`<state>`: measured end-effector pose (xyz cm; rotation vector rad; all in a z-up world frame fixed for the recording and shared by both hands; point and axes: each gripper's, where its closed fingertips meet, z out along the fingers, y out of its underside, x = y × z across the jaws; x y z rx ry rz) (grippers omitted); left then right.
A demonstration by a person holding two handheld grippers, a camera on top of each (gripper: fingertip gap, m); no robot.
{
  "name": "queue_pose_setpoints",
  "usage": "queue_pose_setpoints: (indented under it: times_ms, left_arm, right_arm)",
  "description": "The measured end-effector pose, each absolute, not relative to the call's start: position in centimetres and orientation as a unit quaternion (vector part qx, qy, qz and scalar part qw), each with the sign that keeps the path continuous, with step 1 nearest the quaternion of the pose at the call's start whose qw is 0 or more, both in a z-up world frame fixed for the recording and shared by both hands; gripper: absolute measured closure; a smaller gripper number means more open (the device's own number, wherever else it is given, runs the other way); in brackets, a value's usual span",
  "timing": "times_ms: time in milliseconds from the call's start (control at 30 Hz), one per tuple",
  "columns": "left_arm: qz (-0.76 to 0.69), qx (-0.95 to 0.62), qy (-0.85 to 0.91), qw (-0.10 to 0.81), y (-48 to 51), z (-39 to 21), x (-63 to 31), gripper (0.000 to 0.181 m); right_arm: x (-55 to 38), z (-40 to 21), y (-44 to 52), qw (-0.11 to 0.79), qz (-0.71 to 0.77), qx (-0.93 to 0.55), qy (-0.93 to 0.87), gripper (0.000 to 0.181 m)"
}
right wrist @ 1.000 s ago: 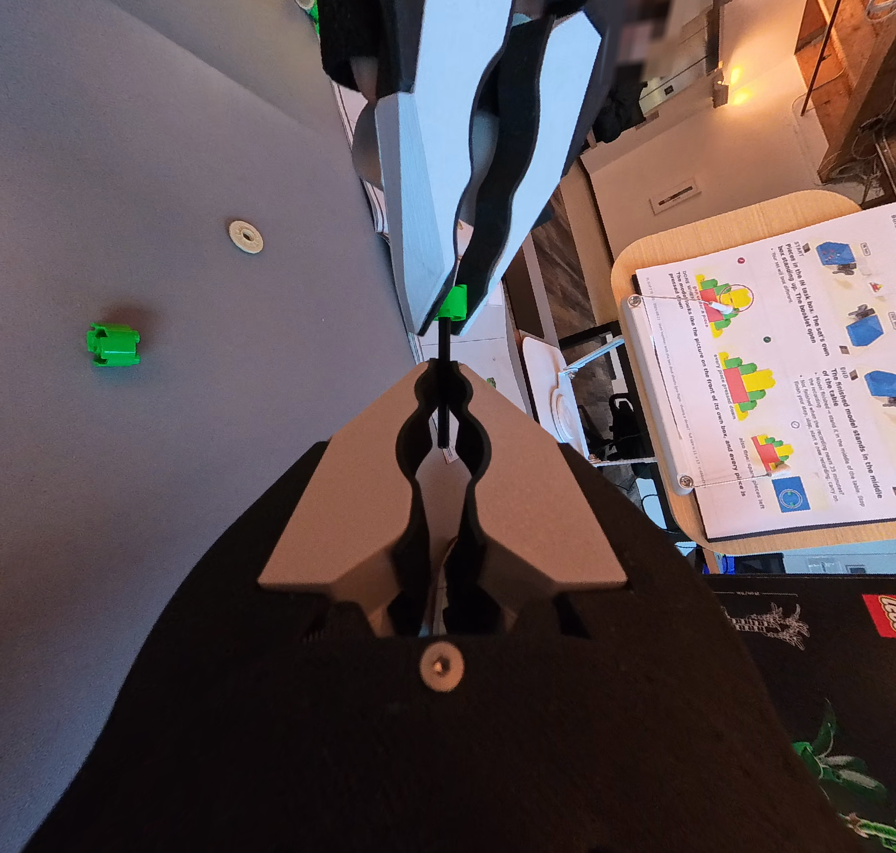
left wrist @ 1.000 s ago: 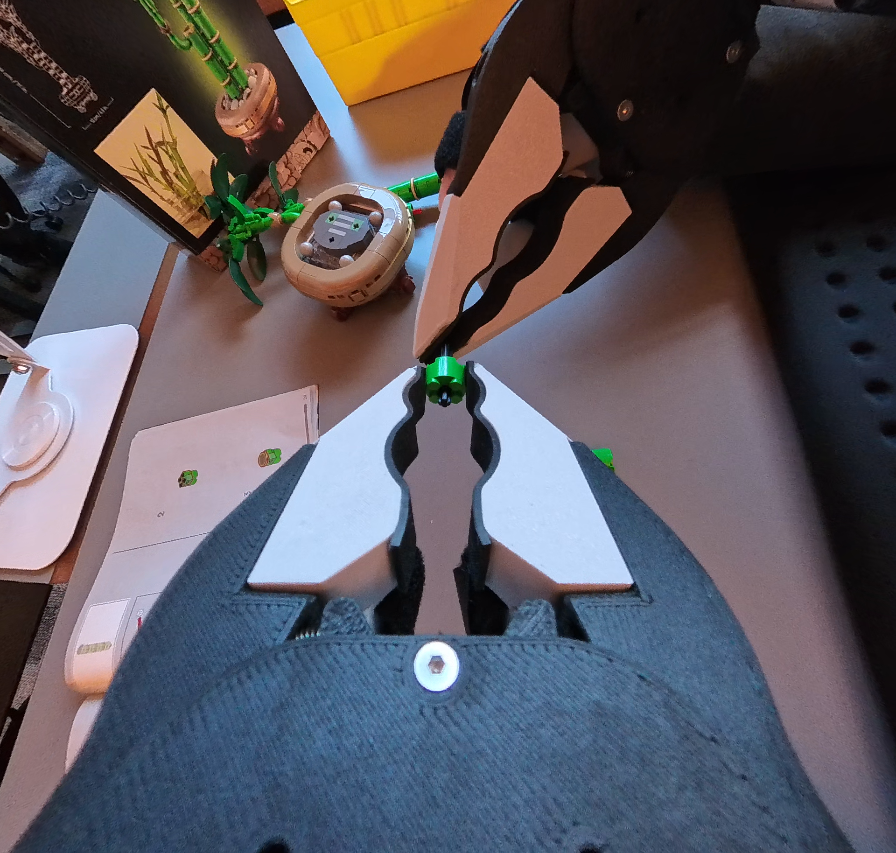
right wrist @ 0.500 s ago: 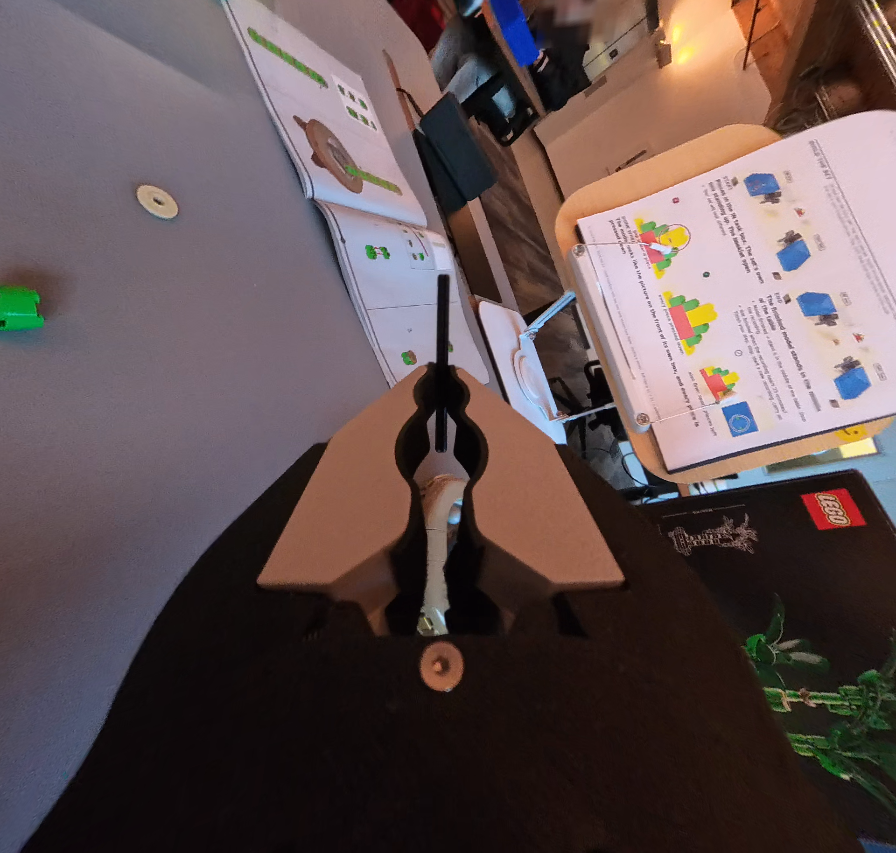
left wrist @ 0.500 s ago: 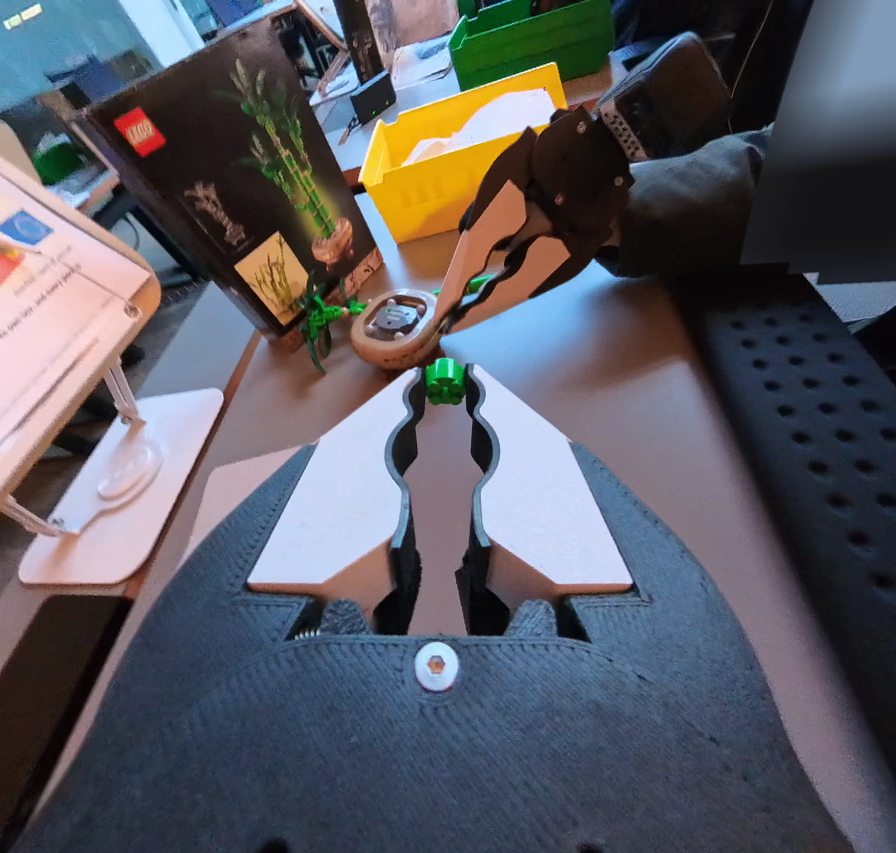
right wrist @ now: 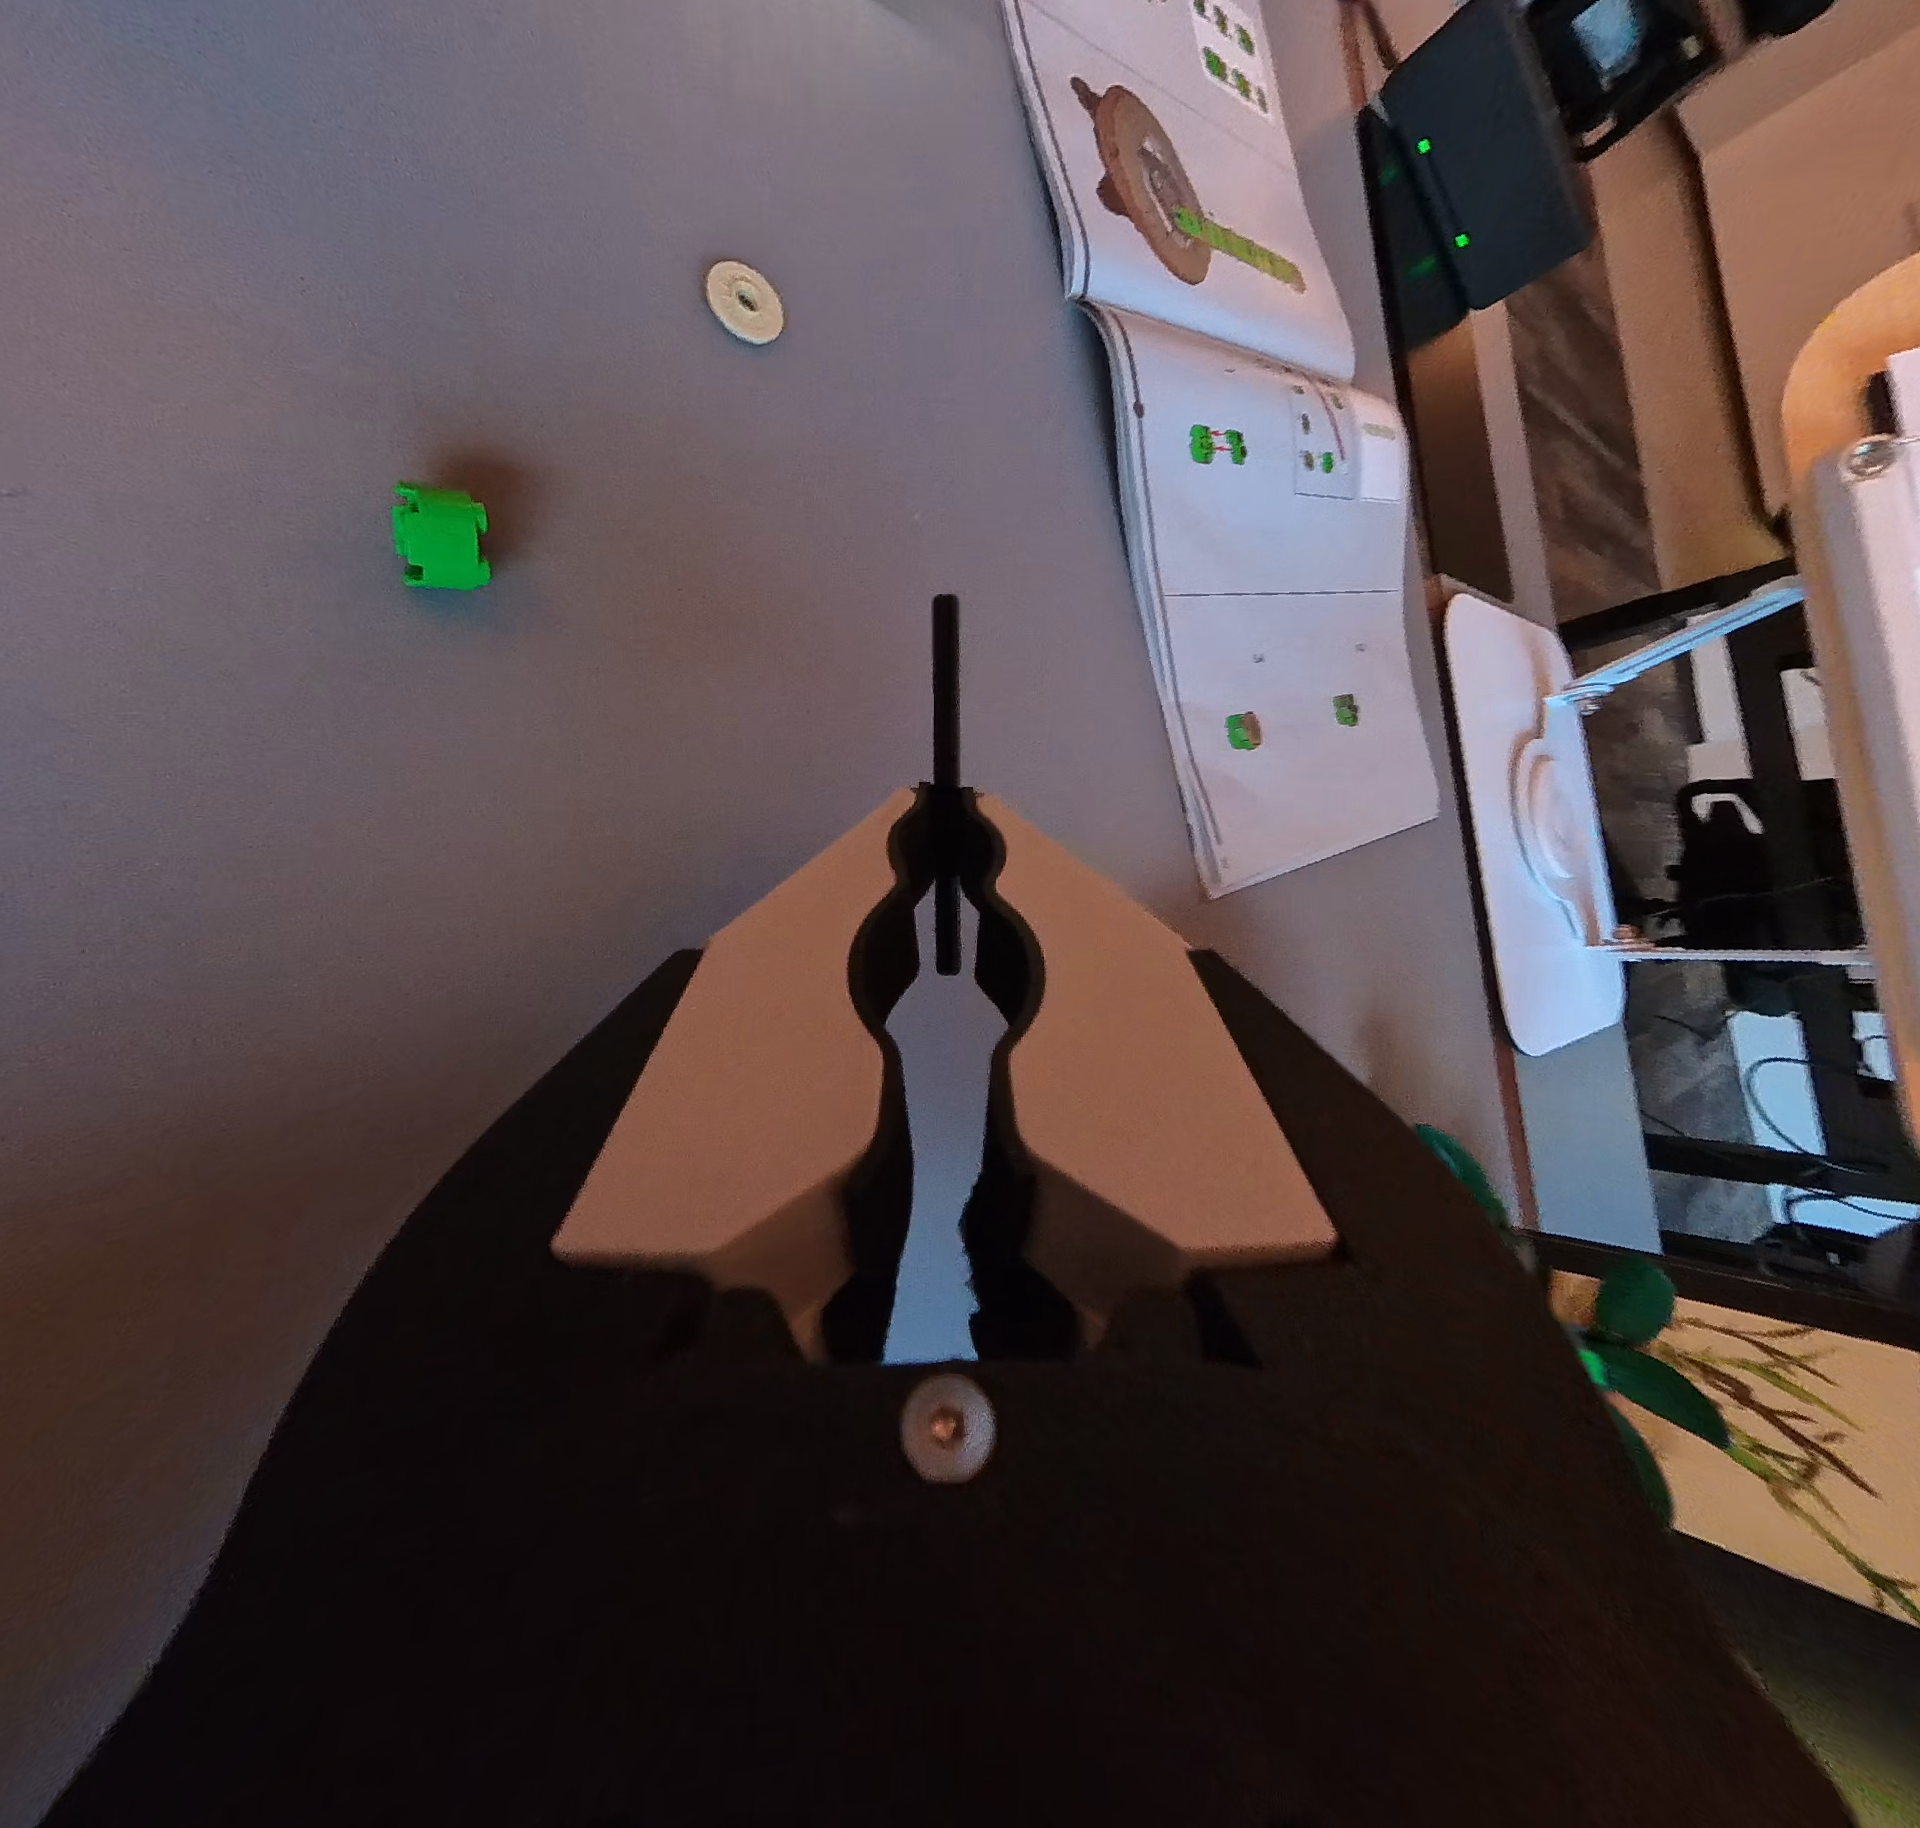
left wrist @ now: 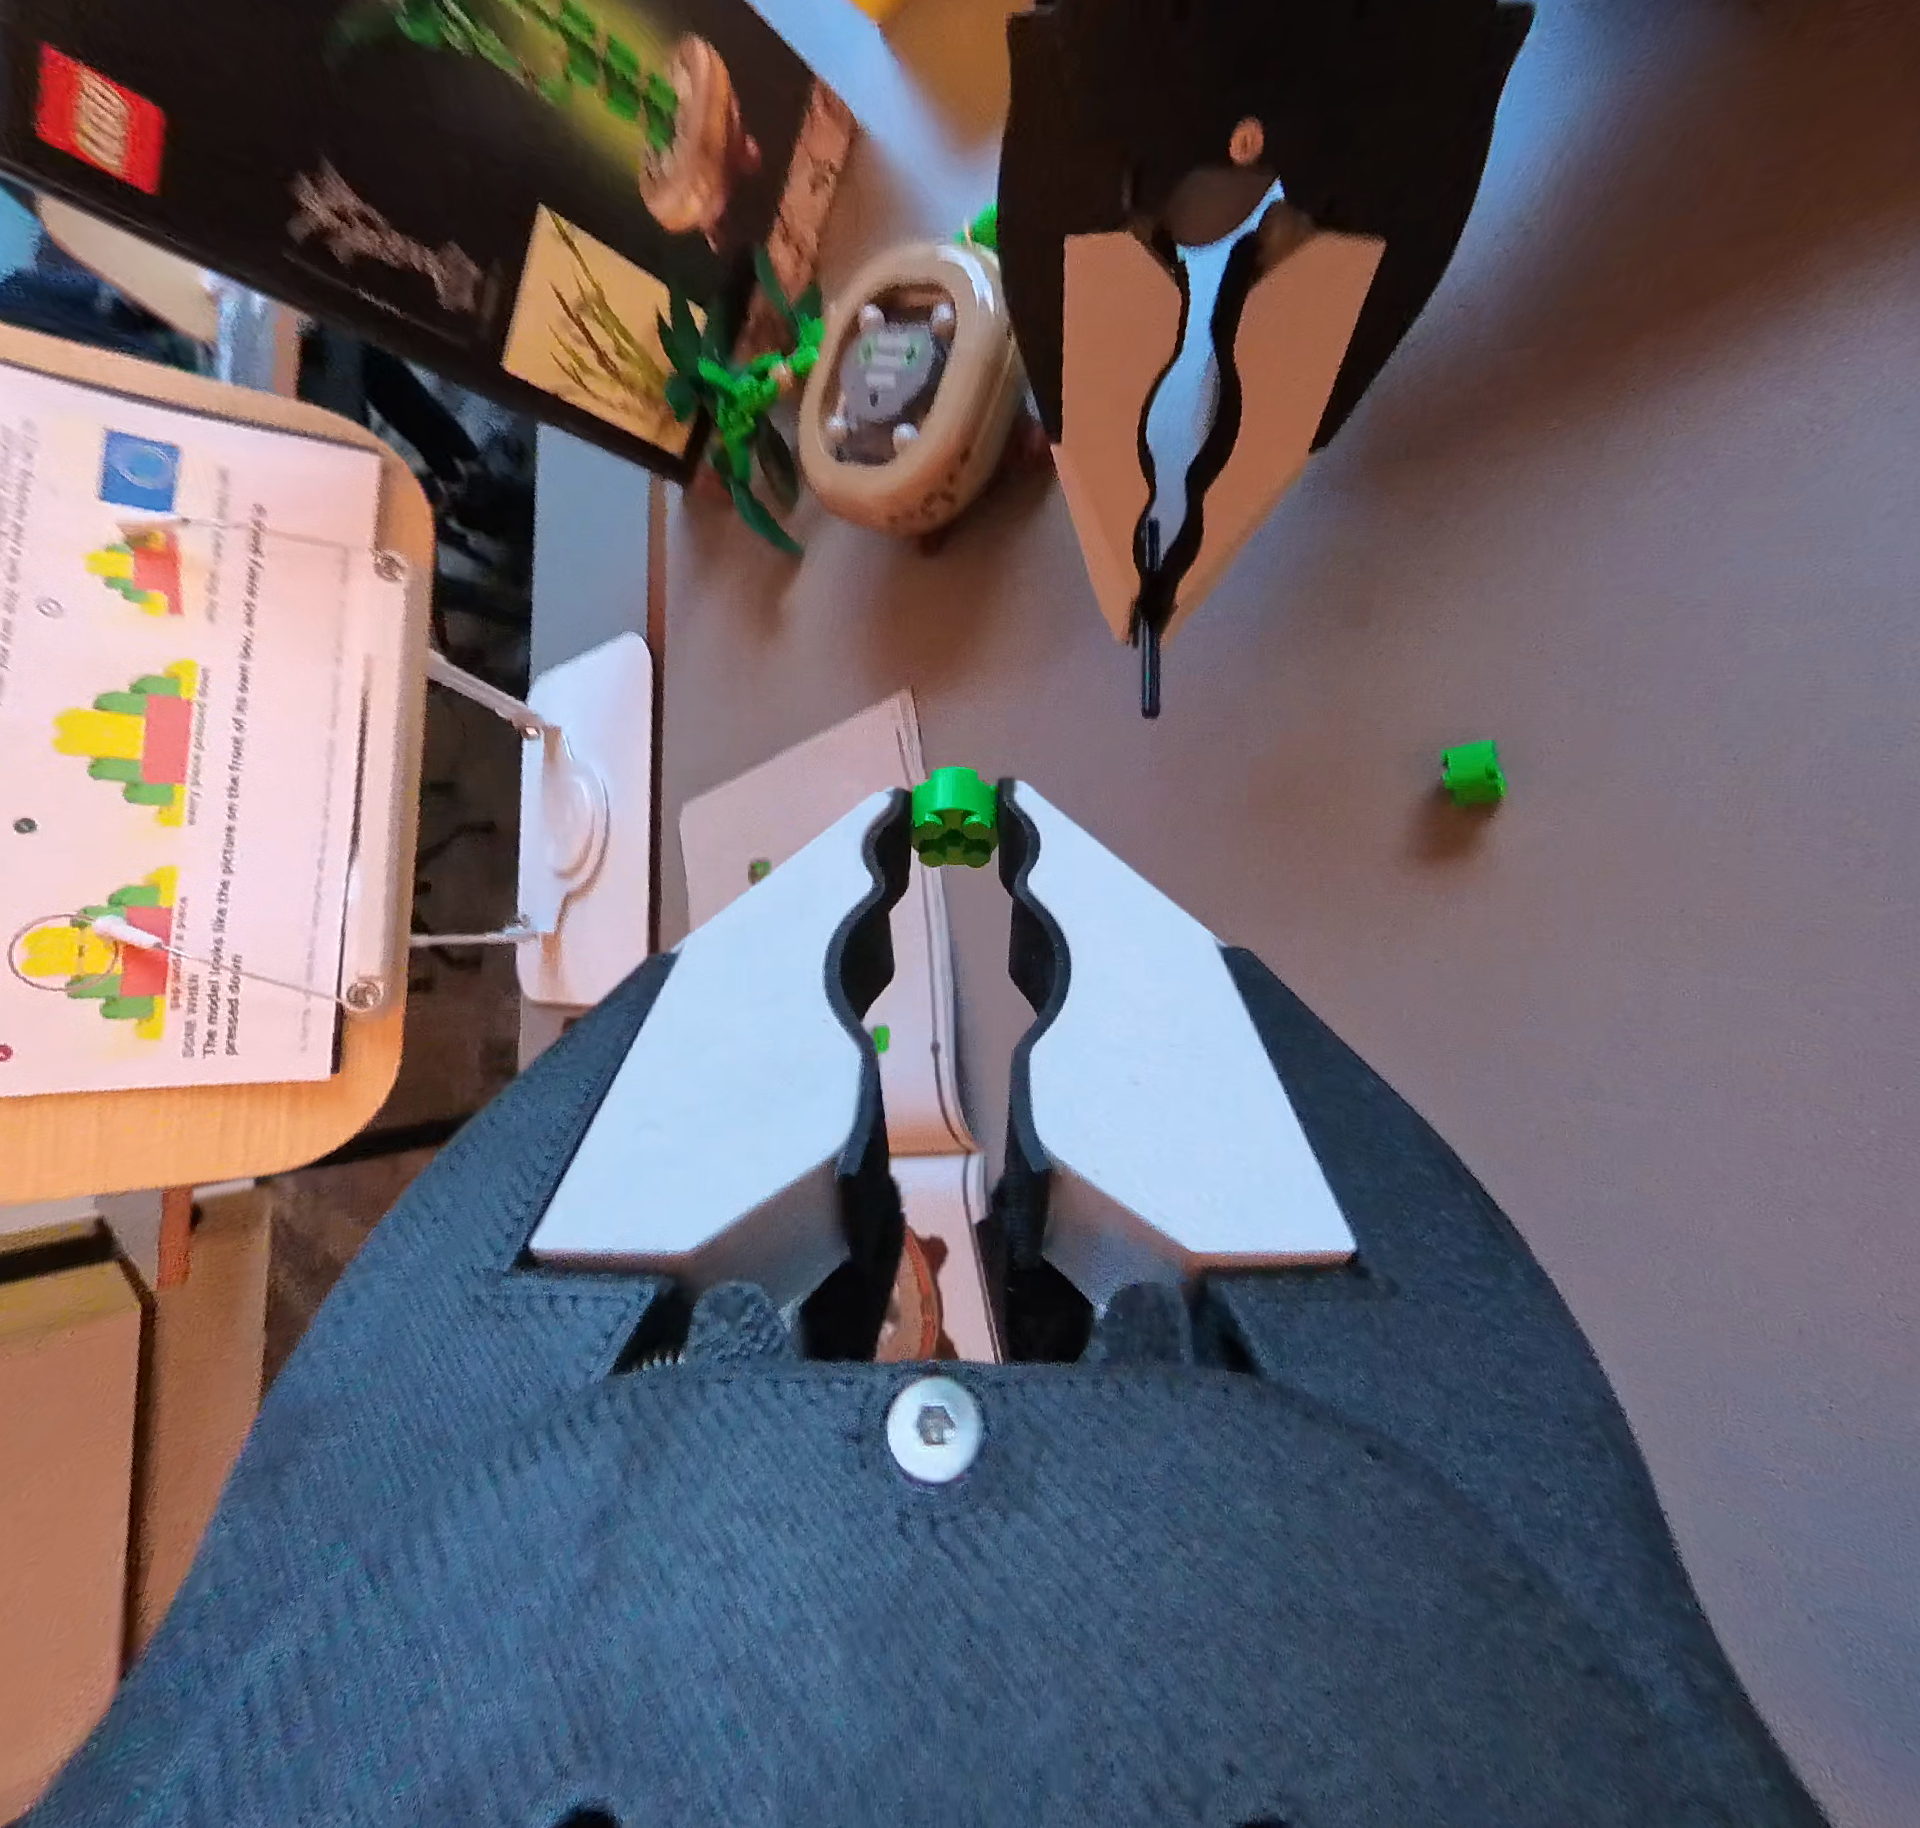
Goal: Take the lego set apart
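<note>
Partway thru imo – left gripper (left wrist: 954,810) clamped on green round brick (left wrist: 953,822), right gripper (right wrist: 943,793) pinching black axle (right wrist: 944,708). Another green piece (right wrist: 441,537) loose mid-desk; tan pot (left wrist: 902,391) w/ leaves near far edge left to strip.

A red square brand logo (left wrist: 101,133) is printed at one corner of the black box (left wrist: 312,251). Pale lettering near the middle of the box is blurred. Below the box, a white sheet (left wrist: 260,739) clipped to a wooden board (left wrist: 208,1124) carries lines of black text beside coloured brick diagrams. Below the box's lower corner, an open booklet (right wrist: 1268,552) carries small step numbers, too small to be read.
</note>
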<state>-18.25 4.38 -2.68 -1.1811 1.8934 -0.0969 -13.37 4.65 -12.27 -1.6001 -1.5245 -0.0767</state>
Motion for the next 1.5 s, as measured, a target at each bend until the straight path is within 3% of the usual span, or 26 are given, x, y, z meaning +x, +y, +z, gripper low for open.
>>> queue_pose_setpoints:
  times_ms: [200, 367, 467, 667, 733, 800, 967, 1033, 1167, 1300, 1500]
  left_arm:
    - [-0.013, -0.505, 0.768, 0.392, 4.5, -4.4, -18.5, 0.166]
    - [-0.003, -0.516, 0.773, 0.368, 4.5, -6.1, -17.9, 0.166]
    - [0.004, -0.524, 0.775, 0.353, 4.5, -7.2, -17.6, 0.166]
    - [0.028, -0.528, 0.776, 0.344, 4.8, -8.4, -17.0, 0.166]
    - [0.036, -0.524, 0.778, 0.344, 4.7, -8.6, -16.9, 0.166]
    - [0.036, -0.520, 0.772, 0.364, 4.8, -8.0, -16.5, 0.165]
    - [-0.115, -0.544, 0.711, 0.430, 4.1, -2.6, -16.2, 0.139]
    - [-0.237, -0.538, 0.677, 0.442, 2.8, 0.5, -16.4, 0.143]
    - [-0.409, -0.540, 0.587, 0.444, 2.4, 5.3, -17.4, 0.165]
    - [-0.512, -0.562, 0.523, 0.385, 2.7, 6.5, -18.0, 0.162]
    - [-0.628, -0.579, 0.448, 0.263, 3.2, 5.9, -17.6, 0.158]
  right_arm:
    - [-13.8, -13.0, 4.4, 0.425, 0.062, -0.696, -0.576, 0.170]
    - [-16.7, -6.1, 3.8, 0.469, 0.366, -0.703, -0.389, 0.158]
    - [-17.3, -4.2, 4.0, 0.433, 0.491, -0.705, -0.271, 0.154]
    - [-18.3, -6.8, 4.4, 0.359, 0.516, -0.750, -0.204, 0.149]
    - [-18.6, -7.1, 4.5, 0.348, 0.522, -0.756, -0.188, 0.167]
    - [-18.3, -6.6, 4.6, 0.359, 0.531, -0.743, -0.191, 0.169]
    - [-16.1, -0.3, 2.9, 0.337, 0.722, -0.583, -0.160, 0.169]
    - [-15.3, 1.5, 2.2, 0.324, 0.769, -0.529, -0.156, 0.170]
    - [-15.3, 2.8, 1.1, 0.339, 0.776, -0.497, -0.189, 0.170]
    - [-15.7, 3.3, 0.3, 0.418, 0.716, -0.499, -0.252, 0.169]
    - [-15.8, 1.4, 1.6, 0.572, 0.468, -0.566, -0.365, 0.169]
